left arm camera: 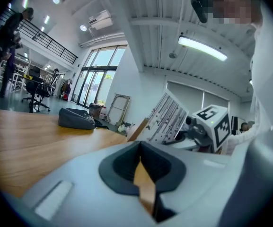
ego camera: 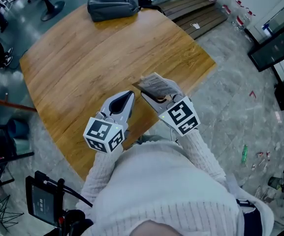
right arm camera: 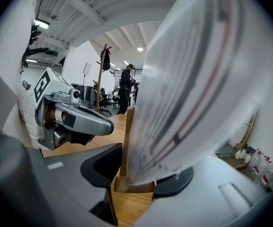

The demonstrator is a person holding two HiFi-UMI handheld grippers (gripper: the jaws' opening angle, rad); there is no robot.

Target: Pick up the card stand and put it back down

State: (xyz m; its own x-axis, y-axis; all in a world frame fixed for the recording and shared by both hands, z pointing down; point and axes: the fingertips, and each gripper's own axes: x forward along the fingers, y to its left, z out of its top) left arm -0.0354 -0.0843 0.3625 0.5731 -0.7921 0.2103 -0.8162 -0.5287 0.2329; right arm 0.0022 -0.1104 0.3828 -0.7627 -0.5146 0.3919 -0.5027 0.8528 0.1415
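The card stand (ego camera: 156, 86) is a small wooden base holding a printed card, and it is at the table's near right edge. My right gripper (ego camera: 157, 101) is shut on its wooden base (right arm camera: 134, 186), and the card (right arm camera: 193, 89) fills the right gripper view. Whether the base rests on the table or hangs just above it I cannot tell. My left gripper (ego camera: 124, 98) is just left of the stand, low over the wood, jaws together and holding nothing. In the left gripper view (left arm camera: 141, 162) the tilted card stand (left arm camera: 167, 115) shows to the right.
The wooden table (ego camera: 92, 58) has a dark grey bag (ego camera: 113, 1) at its far edge. Its right edge runs close by the stand, with stone floor beyond. A slatted wooden bench (ego camera: 196, 11) and a monitor (ego camera: 274, 45) stand off to the right.
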